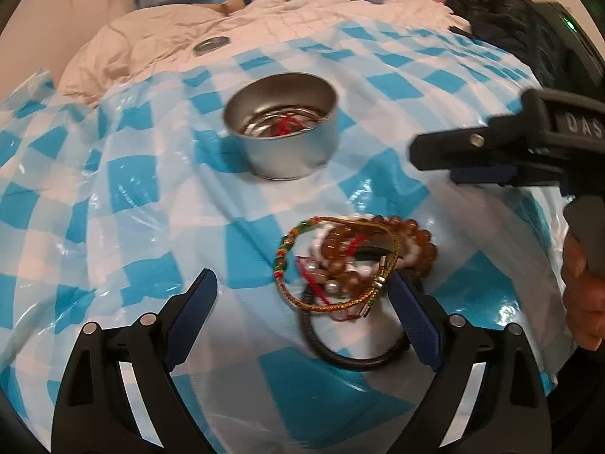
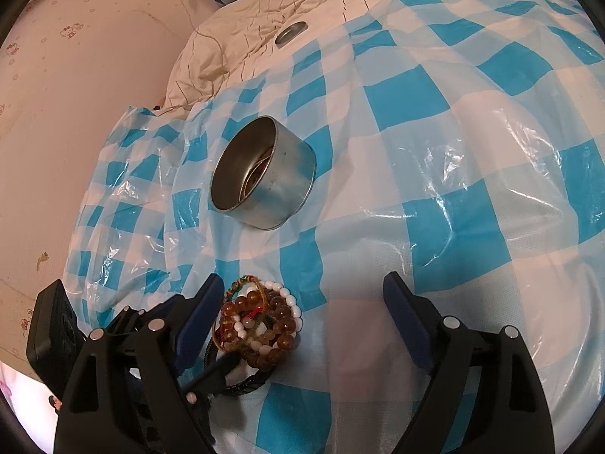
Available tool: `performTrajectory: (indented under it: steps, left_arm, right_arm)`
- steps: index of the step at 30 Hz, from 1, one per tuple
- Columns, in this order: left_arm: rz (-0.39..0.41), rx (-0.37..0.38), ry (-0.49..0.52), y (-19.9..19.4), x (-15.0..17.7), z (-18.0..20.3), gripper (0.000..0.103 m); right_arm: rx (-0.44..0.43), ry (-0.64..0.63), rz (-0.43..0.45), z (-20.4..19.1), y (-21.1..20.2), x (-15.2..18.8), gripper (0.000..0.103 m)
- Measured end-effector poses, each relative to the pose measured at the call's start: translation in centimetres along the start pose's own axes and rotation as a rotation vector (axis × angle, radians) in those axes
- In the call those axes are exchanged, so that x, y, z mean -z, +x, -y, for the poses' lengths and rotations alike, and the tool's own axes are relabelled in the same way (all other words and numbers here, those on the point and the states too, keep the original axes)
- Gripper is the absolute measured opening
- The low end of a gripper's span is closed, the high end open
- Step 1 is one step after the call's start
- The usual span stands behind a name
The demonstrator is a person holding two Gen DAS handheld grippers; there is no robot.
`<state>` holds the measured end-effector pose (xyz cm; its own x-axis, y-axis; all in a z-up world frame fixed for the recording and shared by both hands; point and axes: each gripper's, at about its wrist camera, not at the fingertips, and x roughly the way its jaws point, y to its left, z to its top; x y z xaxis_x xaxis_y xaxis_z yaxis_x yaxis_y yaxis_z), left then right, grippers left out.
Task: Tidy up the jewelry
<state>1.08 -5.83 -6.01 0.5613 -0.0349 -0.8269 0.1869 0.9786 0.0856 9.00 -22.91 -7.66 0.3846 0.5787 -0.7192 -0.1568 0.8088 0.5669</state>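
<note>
- The blue-and-white checked plastic sheet (image 1: 113, 189) lies crinkled over the bed, with a cream quilt (image 1: 151, 38) beyond it.
- The metal tin (image 1: 281, 132) stands upright near the middle, something red already at its bottom.
- The heap of bracelets (image 1: 351, 265) lies on the sheet, short of the tin: amber beads, white beads, a woven gold cord (image 1: 340, 304), a black leather band (image 1: 351, 359).
- The left gripper (image 1: 302, 295) hangs spread wide around the heap, one finger touching its edge; the right gripper (image 2: 302, 302) is spread too, holding nothing.
- I'd say pinch a single loop, the gold cord on top, and lift slowly so the tangle lets go.
- Only the left view shows the tin's red contents; the right view shows the wall (image 2: 75, 94) and the beads more sharply.
</note>
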Motion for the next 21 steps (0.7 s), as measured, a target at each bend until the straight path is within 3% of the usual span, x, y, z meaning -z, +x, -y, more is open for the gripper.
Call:
performTrajectory:
  steps: [3, 14, 19, 21]
  left_arm:
    - [0.008, -0.035, -0.02, -0.06, -0.08, -0.69, 0.088]
    - [0.017, 0.032, -0.044, 0.12, 0.03, -0.98, 0.084]
    - [0.02, 0.033, -0.026, 0.29, 0.0, -0.56, 0.074]
    - [0.018, 0.045, -0.023, 0.34, -0.07, -0.41, 0.064]
  right_arm:
    - [-0.001, -0.001, 0.0, 0.01, 0.0, -0.01, 0.083]
    - [0.002, -0.009, -0.003, -0.32, 0.15, 0.17, 0.084]
    - [0.002, -0.008, -0.003, -0.37, 0.17, 0.2, 0.084]
    - [0.002, -0.009, -0.003, -0.37, 0.17, 0.21, 0.084]
